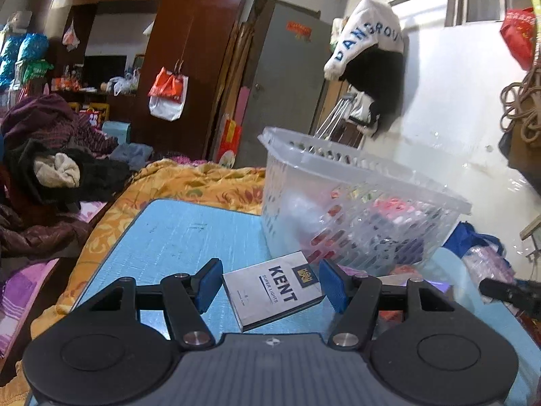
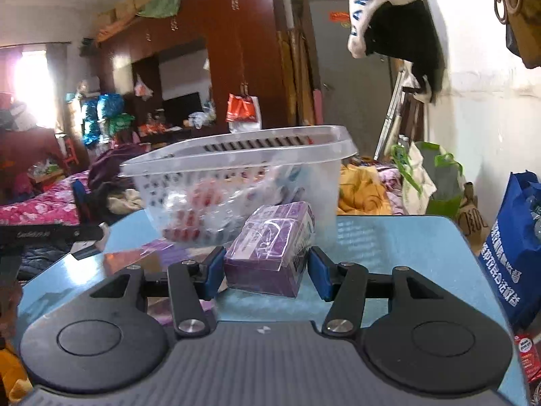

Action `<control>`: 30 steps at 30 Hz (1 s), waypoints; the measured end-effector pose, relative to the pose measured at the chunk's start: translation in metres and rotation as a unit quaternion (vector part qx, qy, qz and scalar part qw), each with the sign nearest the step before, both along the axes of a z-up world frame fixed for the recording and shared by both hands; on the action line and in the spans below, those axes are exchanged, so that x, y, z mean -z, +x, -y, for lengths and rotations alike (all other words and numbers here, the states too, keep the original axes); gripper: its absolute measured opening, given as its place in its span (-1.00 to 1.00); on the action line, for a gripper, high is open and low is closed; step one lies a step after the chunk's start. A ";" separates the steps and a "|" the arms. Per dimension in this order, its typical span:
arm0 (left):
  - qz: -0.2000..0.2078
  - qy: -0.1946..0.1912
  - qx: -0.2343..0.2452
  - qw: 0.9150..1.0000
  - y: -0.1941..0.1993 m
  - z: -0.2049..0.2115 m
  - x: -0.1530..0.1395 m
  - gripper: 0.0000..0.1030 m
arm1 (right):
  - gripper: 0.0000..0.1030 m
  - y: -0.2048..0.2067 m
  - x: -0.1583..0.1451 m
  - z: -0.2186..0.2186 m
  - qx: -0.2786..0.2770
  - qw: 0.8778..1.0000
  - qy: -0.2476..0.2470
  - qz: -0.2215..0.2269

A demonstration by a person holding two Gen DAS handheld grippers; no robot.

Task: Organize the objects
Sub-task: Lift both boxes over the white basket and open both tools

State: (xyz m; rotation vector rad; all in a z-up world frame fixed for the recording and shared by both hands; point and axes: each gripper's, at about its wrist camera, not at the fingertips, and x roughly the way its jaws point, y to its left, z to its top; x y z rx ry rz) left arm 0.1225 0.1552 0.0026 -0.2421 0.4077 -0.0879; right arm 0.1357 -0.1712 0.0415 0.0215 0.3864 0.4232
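In the left wrist view my left gripper (image 1: 270,286) is open around a white Kent cigarette pack (image 1: 273,290), which is tilted on the blue table (image 1: 189,233); small gaps show beside both blue pads. A clear plastic basket (image 1: 355,199) with colourful items stands just beyond it. In the right wrist view my right gripper (image 2: 267,272) is open around a purple box (image 2: 270,248) wrapped in clear film; the left pad is close to it and the right pad stands a little off. The same basket (image 2: 236,176) stands right behind the box. The left gripper's dark tip (image 2: 84,237) shows at the left.
Orange bedding (image 1: 189,182) and a pile of dark clothes (image 1: 50,169) lie left of the table. A blue shopping bag (image 2: 517,253) stands at the table's right edge. The white wall with hanging clothes (image 1: 368,50) is behind the basket.
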 end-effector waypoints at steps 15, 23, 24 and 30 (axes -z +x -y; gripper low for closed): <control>0.073 -0.004 0.031 0.997 -0.025 0.007 -0.042 0.29 | 0.09 -0.004 -0.022 0.003 -0.029 0.998 0.031 0.040; 0.105 0.004 0.053 0.993 0.007 0.033 -0.100 0.29 | 0.09 0.026 -0.073 -0.023 -0.018 0.995 -0.001 0.098; 0.103 0.008 0.052 0.993 0.020 0.038 -0.106 0.29 | 0.09 0.035 -0.078 -0.029 -0.019 0.995 -0.011 0.102; 0.048 -0.020 0.056 0.997 0.097 0.042 -0.112 0.28 | 0.09 0.092 -0.085 -0.042 -0.015 0.996 -0.027 0.089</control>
